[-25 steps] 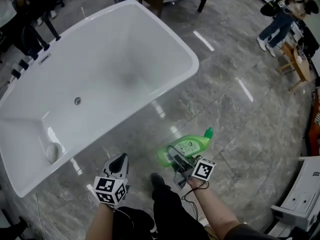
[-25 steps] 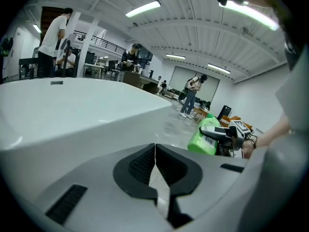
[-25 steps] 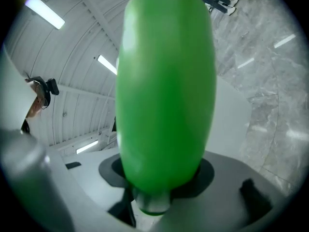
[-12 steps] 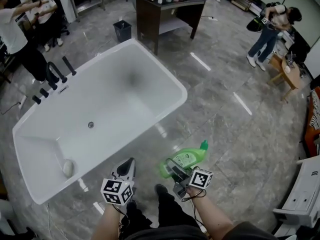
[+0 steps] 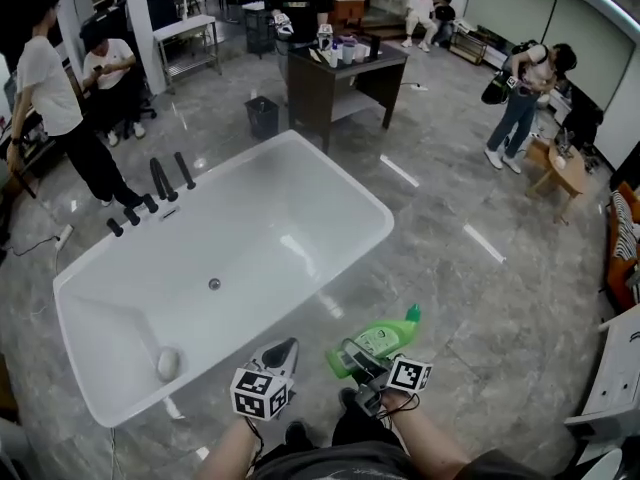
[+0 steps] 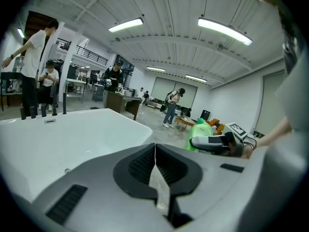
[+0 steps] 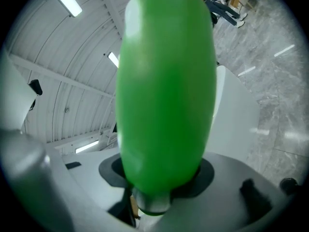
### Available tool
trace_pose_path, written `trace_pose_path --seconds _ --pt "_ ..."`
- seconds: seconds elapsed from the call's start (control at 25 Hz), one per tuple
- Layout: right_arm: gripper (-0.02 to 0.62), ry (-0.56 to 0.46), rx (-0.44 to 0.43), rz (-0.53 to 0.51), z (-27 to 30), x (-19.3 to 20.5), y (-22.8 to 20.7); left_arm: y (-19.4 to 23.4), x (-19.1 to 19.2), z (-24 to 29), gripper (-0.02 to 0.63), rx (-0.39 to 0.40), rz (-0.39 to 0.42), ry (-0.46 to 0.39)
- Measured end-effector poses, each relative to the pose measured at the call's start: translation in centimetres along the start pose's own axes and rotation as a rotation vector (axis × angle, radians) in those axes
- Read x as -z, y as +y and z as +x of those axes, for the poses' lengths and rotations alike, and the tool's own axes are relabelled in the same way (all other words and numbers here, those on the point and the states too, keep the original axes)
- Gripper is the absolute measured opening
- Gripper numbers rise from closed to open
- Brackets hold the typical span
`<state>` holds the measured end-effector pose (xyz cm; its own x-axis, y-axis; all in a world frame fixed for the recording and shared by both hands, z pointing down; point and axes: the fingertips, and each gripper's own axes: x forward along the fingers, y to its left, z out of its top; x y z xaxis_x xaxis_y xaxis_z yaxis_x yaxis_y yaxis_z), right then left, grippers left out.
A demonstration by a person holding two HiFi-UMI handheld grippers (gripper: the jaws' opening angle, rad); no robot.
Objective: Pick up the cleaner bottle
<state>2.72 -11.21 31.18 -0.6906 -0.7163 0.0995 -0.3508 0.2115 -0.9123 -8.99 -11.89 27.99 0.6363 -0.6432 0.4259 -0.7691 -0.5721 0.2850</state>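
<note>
A large hall with a grey marble floor (image 5: 470, 298) is stretching out under strip lights, and several people are standing around its edges. A white freestanding bathtub (image 5: 330, 183) is sitting at an angle across the middle of the head view, with black tap fittings (image 5: 150, 193) on its far left rim and a drain (image 5: 214, 284) in its bottom. A dark table (image 5: 345, 73) is standing beyond the tub. Near the bottom of the head view the person is holding out both tongs side by side. The right gripper (image 5: 352, 360) is clamping the green cleaner bottle (image 5: 385, 340) at its base end, so the bottle is sticking out past the jaws, lying roughly level, with its green cap pointing away from the person and to the right. It is hanging in the air above the floor, just off the near right side of the tub. In the right gripper view the bottle (image 7: 166, 91) is filling the centre, rising straight out from between the jaws of the right gripper (image 7: 159, 180), which are pressing on it from both sides. The left gripper (image 5: 280, 353) is hovering just left of the bottle, apart from it; in its own view the left gripper (image 6: 155, 151) is showing jaws meeting tip to tip with nothing between them, and the bottle (image 6: 199, 129) is appearing off to its right.
</note>
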Motion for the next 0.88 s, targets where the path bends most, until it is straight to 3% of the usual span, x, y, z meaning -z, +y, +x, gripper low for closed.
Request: trace_pose_path --seconds 0.32,0.4,0.52,0.68,0.88 --pt "0.198 -0.077 0.012 -0.021 -0.5 6.4 5.6 1.1 1.6 -7.7 0.015 0.104 0.018 -0.029" --pt "0.198 -0.084 0.051 -0.021 -1.3 7.6 6.2 0.9 2.1 -8.8 0.015 0.127 0.011 -0.021" --pt "0.198 -0.083 0.114 -0.046 -2.7 8.8 7.0 0.0 2.4 -10.1 0.015 0.155 0.0 -0.014" --pt "0.198 -0.118 0.08 -0.005 -3.5 10.0 8.5 -1.5 3.1 -11.4 0.015 0.189 0.024 0.001" --pt "0.198 -0.074 0.093 -0.071 -6.0 11.5 10.0 -4.6 3.3 -12.9 0.015 0.202 0.038 -0.029"
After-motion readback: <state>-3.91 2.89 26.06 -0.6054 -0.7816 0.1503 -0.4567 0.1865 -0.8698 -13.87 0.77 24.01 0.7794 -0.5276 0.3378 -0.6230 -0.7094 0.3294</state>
